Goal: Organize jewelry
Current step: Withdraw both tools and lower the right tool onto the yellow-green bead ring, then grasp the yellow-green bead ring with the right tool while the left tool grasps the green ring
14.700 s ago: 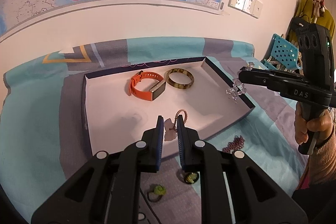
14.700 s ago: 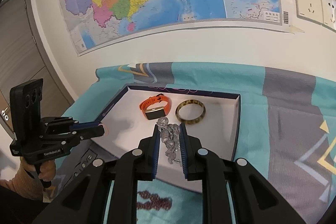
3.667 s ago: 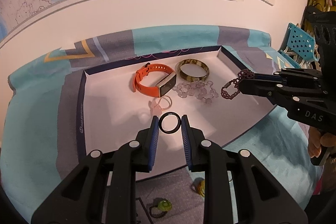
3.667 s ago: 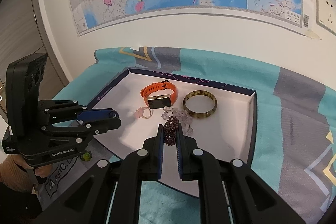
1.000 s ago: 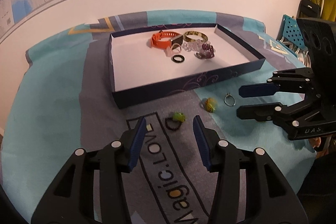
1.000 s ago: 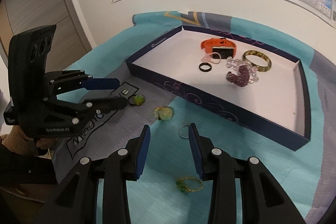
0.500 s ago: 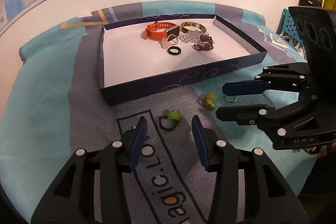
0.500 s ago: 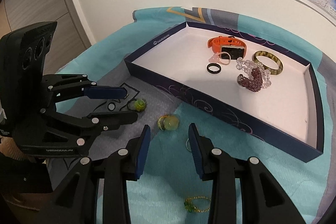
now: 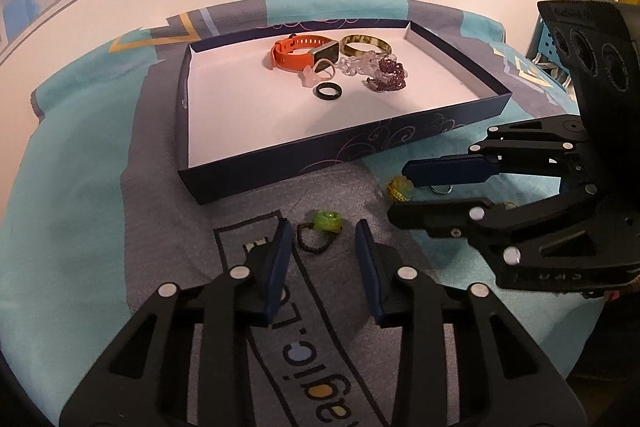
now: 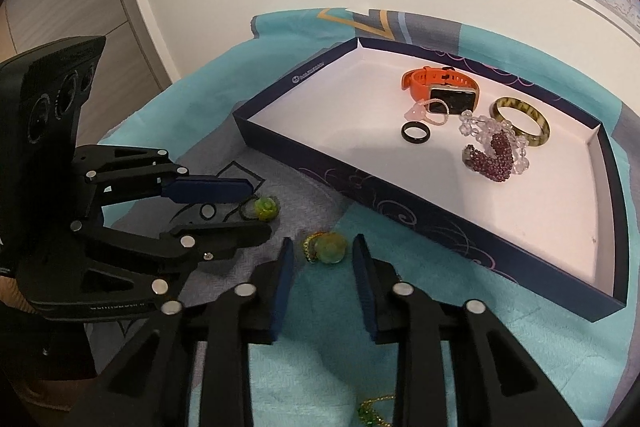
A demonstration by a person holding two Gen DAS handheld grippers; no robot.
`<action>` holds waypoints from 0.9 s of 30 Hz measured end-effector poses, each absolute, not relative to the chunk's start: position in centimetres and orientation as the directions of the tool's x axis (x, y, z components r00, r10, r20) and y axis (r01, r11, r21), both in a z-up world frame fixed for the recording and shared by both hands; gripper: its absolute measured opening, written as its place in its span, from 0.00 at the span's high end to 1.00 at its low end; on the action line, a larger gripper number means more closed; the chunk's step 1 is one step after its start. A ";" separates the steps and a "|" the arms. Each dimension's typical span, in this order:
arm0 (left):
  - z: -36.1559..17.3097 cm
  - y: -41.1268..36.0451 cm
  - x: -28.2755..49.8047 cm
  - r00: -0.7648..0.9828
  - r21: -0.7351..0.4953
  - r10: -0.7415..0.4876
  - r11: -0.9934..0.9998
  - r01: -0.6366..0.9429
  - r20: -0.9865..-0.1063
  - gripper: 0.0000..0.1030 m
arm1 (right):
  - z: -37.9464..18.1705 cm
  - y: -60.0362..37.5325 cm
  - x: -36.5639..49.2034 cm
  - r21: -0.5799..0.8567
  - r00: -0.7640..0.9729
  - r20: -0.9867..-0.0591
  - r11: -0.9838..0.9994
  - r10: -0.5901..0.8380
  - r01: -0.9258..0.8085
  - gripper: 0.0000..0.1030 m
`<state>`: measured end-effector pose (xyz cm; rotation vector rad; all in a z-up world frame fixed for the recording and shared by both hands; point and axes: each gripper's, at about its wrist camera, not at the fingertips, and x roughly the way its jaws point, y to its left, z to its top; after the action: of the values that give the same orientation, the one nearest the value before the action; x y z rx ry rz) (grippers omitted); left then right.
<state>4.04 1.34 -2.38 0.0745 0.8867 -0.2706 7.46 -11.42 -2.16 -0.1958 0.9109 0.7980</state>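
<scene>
Your left hand-held gripper (image 9: 323,235) tilts down toward the cloth, its jaws closing, with the green-stone ring (image 9: 322,229) lying between the blue fingers (image 9: 280,259), which do not press on it. Your right hand-held gripper (image 10: 322,247) slants down likewise beside it, its jaws closing around the yellow-green stone ring (image 10: 326,247), the pads clear of it. The two stand close together, fingertips near.
</scene>
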 end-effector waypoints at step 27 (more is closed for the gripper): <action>-2.3 0.6 4.0 0.607 -0.027 -0.200 0.959 0.282 -0.769 0.74 | -1.0 -13.6 7.3 0.191 0.365 -0.753 0.712 0.548 -0.676 0.86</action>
<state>4.01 0.60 -2.32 0.1003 0.8753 -0.2794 7.29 -13.60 -1.03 -0.1604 0.9005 0.7915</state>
